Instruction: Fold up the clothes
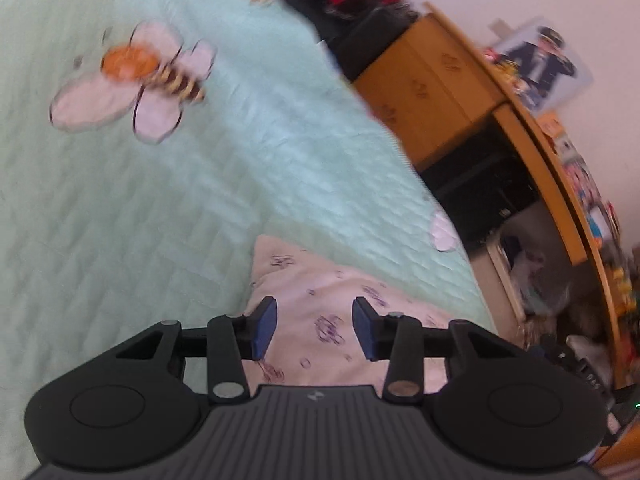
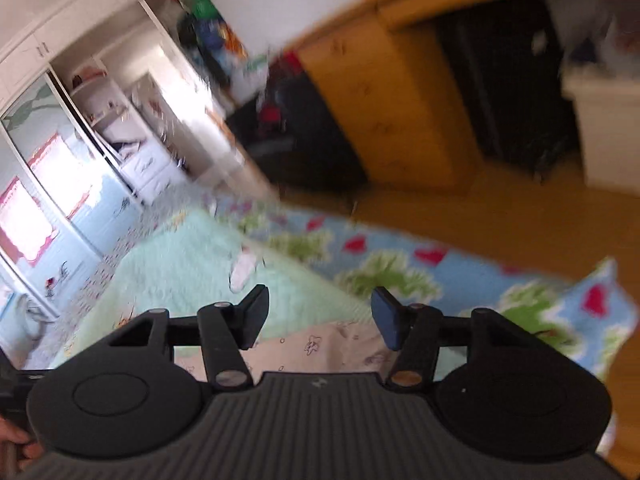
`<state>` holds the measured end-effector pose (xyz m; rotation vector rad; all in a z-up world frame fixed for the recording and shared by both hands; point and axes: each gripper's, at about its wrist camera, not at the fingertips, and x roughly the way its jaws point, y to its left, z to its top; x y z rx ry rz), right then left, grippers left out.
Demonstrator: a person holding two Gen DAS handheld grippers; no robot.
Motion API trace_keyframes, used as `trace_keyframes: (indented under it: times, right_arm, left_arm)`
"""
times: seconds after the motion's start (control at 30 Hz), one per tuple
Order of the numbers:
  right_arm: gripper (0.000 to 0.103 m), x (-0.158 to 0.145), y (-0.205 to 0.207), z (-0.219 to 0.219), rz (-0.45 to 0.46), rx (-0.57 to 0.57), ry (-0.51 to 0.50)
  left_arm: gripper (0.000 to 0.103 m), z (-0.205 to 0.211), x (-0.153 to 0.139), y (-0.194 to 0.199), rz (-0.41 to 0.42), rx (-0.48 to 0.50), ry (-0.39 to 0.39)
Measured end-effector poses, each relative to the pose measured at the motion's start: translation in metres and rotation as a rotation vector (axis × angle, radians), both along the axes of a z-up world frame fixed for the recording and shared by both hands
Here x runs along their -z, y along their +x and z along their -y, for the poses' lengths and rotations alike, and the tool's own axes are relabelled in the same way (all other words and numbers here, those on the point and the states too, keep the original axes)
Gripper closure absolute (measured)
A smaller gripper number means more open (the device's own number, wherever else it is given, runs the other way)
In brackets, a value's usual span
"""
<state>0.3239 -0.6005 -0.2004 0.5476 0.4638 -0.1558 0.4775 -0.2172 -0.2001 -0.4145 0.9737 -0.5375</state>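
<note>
Now my left gripper (image 1: 315,329) hovers with parted jaws over the pink garment (image 1: 340,300) on the mint bedspread (image 1: 160,200). My right gripper (image 2: 318,318) gapes too, holding nothing.

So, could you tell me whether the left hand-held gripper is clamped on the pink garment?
No, the left hand-held gripper hangs open above the pink garment, with neither pad pressing on the cloth.

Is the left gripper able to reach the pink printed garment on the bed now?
Probably yes. The left gripper hangs open right above the pink garment, which lies on the green bedspread. Nothing shows between the pads and the cloth, and no other thing covers it.
</note>
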Motion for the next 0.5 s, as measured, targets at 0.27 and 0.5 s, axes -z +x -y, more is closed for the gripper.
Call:
trace_keyframes:
  times: [0.27,0.5]
  right_arm:
    - [0.02,-0.065,-0.079,-0.114,-0.188,0.02,-0.213]
    - [0.019,-0.129,-0.119,-0.16,-0.37,-0.017,-0.257]
  left_arm:
    - [0.042,0.038,-0.069,-0.127,0.243,0.098,0.415]
    - [0.035,0.04,-0.117,-0.201,0.275,0.117,0.561]
